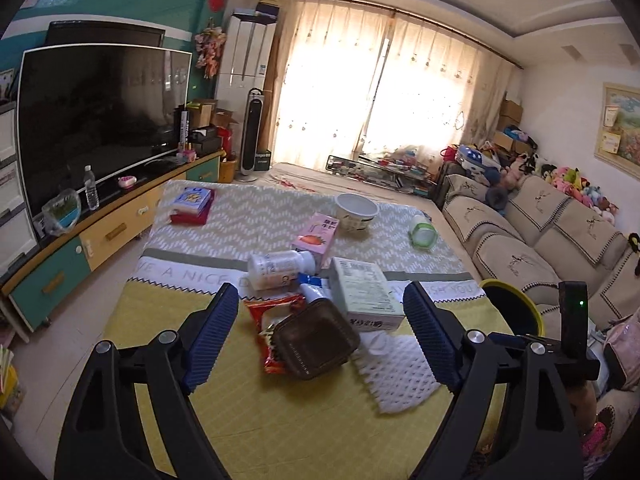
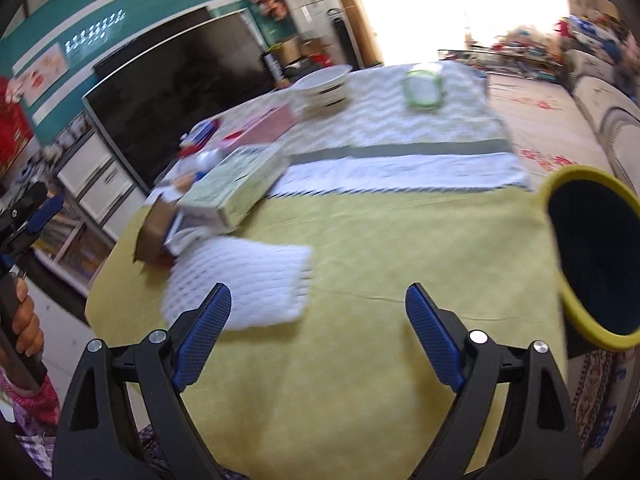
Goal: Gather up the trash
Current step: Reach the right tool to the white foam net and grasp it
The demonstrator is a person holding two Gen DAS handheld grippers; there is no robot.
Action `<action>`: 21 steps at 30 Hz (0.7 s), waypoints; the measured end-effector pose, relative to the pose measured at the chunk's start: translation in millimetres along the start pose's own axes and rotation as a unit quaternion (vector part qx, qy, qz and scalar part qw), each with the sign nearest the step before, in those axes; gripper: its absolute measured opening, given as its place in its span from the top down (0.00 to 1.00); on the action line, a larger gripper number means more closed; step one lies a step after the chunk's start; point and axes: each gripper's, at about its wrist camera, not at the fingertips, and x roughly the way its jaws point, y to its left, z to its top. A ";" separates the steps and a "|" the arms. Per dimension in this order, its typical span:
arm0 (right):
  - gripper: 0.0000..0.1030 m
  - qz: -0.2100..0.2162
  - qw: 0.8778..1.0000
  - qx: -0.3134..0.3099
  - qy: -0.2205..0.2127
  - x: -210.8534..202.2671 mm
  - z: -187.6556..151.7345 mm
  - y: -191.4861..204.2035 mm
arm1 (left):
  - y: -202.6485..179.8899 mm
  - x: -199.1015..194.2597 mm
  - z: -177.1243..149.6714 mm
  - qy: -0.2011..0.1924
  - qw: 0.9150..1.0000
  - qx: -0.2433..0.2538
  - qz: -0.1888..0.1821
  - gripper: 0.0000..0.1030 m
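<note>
A heap of trash lies mid-table: a brown plastic tray on a red snack wrapper, a pale green box, a white bottle, a pink carton and a white foam net. My left gripper is open, hovering over the tray. My right gripper is open and empty over the yellow cloth, the foam net just left of it. The yellow-rimmed bin stands at the table's right edge; it also shows in the left wrist view.
A white bowl, a green-lidded container and stacked books sit farther back on the table. A TV on a cabinet is to the left, a sofa to the right.
</note>
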 end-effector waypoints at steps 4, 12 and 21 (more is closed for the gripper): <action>0.18 0.003 0.999 -0.027 0.023 20.5 -0.3 31.2 | 14.1 -0.3 -7.4 0.002 1.000 -0.018 -0.001 0.19; 0.30 -0.025 0.997 -0.058 0.044 36.2 -9.3 56.8 | 11.7 1.0 -13.3 -0.002 1.000 -0.007 0.001 0.19; 0.86 -0.031 0.997 -0.060 0.030 29.5 -5.6 54.6 | 5.4 1.7 -10.3 -0.002 1.000 -0.004 -0.003 0.19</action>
